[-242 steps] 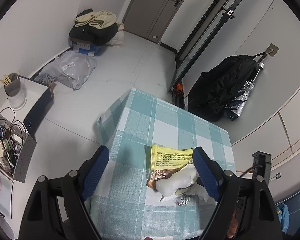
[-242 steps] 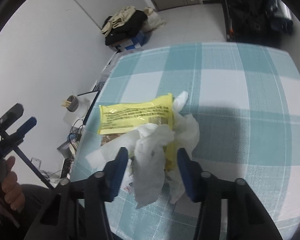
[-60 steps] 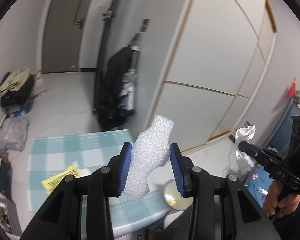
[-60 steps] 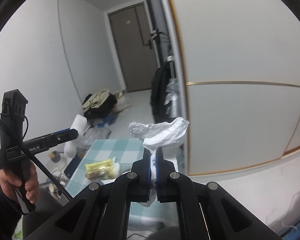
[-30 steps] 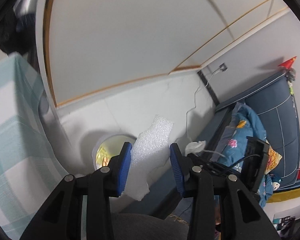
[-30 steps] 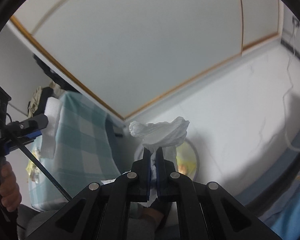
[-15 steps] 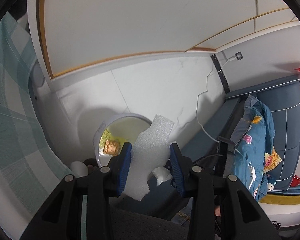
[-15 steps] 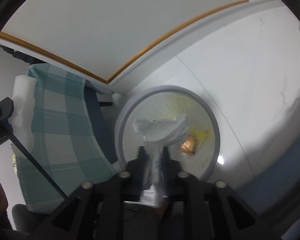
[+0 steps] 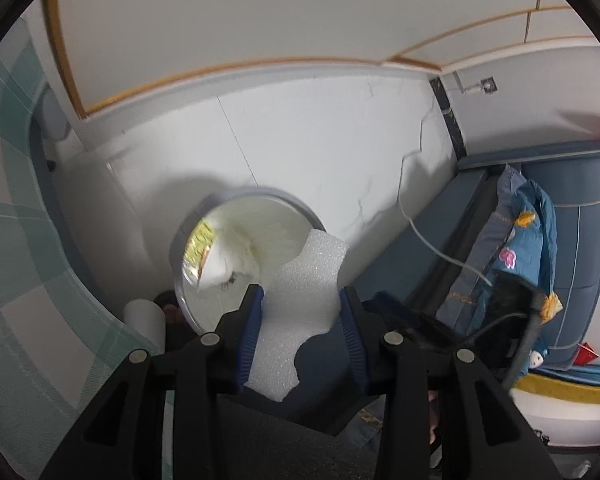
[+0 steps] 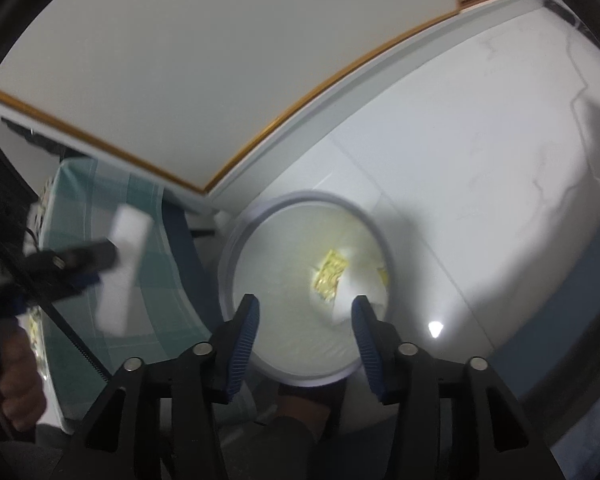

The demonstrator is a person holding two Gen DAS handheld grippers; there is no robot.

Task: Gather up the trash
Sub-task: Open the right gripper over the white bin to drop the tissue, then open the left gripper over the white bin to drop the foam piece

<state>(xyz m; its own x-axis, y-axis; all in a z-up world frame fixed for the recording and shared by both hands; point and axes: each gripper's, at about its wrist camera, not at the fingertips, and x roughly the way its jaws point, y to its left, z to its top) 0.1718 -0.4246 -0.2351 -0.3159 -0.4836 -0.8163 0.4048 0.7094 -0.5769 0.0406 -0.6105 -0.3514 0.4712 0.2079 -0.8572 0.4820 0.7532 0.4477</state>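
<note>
Below both cameras spreads the pale tiled floor [image 9: 308,136], meeting a white wall panel [image 10: 204,48] edged in a thin gold strip, and only the left wrist view takes in the blue sofa [image 9: 556,216] with its patterned blue cloth along the right side. Both views catch the checked teal tablecloth [image 9: 8,240] at the left edge, though its far end is cut off by the lens rim. On the floor stands the round white trash bin [image 10: 236,248], lined with a pale bag; the right wrist view looks straight into it, while the left sees it at a slant with its near rim hidden behind the gripper. Inside lie a crumpled white tissue [image 10: 358,286] and a yellow wrapper [image 10: 331,274], both blurred. The left gripper [image 9: 302,330] clamps a white foam piece [image 9: 300,304] between its blue pads, held just above the bin's near edge; the same foam shows as a smeared white block in the right view [image 10: 124,264], beside the person's hand [image 10: 10,384] on the handle. The right gripper [image 10: 304,328] hangs over the bin with its jaws opening and nothing between them. A dark foot [image 10: 306,404] sits below the bin, hard to make out.
</note>
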